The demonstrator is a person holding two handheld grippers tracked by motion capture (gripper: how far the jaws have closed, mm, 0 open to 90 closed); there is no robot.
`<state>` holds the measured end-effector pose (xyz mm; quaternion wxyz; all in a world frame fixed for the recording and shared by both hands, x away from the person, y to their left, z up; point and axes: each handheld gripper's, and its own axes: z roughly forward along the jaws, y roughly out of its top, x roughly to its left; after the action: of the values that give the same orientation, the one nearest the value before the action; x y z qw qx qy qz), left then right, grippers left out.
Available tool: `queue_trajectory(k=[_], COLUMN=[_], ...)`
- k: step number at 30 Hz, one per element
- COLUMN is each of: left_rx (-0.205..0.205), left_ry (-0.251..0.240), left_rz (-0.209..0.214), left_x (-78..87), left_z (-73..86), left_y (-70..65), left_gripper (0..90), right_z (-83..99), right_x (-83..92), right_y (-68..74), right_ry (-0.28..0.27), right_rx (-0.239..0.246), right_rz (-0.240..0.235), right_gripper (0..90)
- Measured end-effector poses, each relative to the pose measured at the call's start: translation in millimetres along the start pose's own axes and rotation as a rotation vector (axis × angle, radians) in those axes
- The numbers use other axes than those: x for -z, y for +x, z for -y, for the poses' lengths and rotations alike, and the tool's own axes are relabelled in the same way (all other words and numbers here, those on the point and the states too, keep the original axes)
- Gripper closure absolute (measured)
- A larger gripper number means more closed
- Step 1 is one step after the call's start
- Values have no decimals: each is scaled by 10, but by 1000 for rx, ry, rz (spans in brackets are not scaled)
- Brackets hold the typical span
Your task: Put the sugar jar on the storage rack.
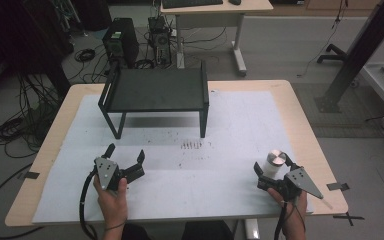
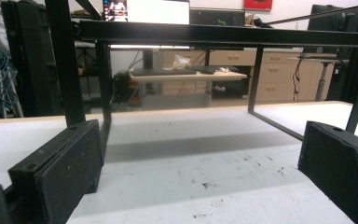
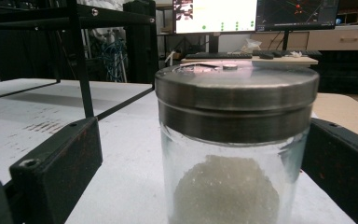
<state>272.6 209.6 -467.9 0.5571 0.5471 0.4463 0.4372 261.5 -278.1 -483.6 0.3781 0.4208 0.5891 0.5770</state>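
A glass jar [image 1: 275, 161] with a brushed metal lid stands upright on the white mat near the table's front right. It holds a white grainy heap [image 3: 226, 189]. My right gripper [image 1: 274, 169] is open around the jar [image 3: 235, 140]. The left jaw is clearly apart from the glass, and the right jaw sits close beside it. My left gripper [image 1: 126, 153] is open over the mat at the front left with nothing between its pads [image 2: 60, 172]. It faces a black metal shelf [image 1: 155, 90].
The black shelf [image 2: 223, 35] stands on thin legs at the back middle of the table, with open room beneath it. Dark specks [image 1: 192, 146] mark the mat [image 1: 230, 125] in front of it. Beyond the table are a desk [image 1: 215, 10], computer towers [image 1: 121, 42] and floor cables.
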Motion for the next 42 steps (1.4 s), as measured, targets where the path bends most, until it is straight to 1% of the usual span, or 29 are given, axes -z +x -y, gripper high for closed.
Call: queue_trajectory(k=[6, 14, 15, 17, 19, 20, 22, 23, 29, 31, 32, 35, 36, 40, 42], left_rx=[0, 0, 0, 0, 0, 0, 0, 0, 0, 0, 0, -1, -1, -1, -1], left_ry=[0, 0, 0, 0, 0, 0, 0, -1, 0, -1, 0, -1, 0, 0, 0], left_rz=[0, 0, 0, 0, 0, -1, 0, 0, 0, 0, 0, 0, 0, 0, 0], left_x=[0, 1, 0, 0, 0, 0, 0, 0, 0, 1, 1, 1, 1, 2, 2], left_z=[0, 0, 0, 0, 0, 0, 0, 0, 0, 0, 0, 0, 0, 0, 0], left_y=[0, 0, 0, 0, 0, 1, 1, 0, 0, 0, 1, 1, 1, 1, 1], left_gripper=[3, 3, 3, 3, 3, 4, 3, 3, 4, 4, 4, 3, 3, 4, 4], right_z=[3, 4, 3, 4, 5, 6, 5, 5, 2, 3, 3, 4, 4, 5, 6], right_x=[5, 10, 15, 28, 33, 42, 46, 51, 66, 67, 72, 76, 81, 94, 110], right_y=[7, 12, 20, 28, 31, 38, 43, 49, 50, 51, 51, 52, 53, 58, 59], right_ry=[-6, -11, -9, -10, -11, -11, -10, -6, 1, 1, -1, -1, -2, -2, -4], right_rx=[11, 9, 13, 16, 16, 19, 20, 22, 14, 14, 12, 9, 8, 7, 5], right_rz=[0, 14, 28, 40, 44, 57, 62, 75, 84, 83, 83, 87, 90, 97, 102], right_gripper=[18, 45, 54, 82, 84, 102, 102, 116, 209, 222, 277, 287, 306, 330, 367])
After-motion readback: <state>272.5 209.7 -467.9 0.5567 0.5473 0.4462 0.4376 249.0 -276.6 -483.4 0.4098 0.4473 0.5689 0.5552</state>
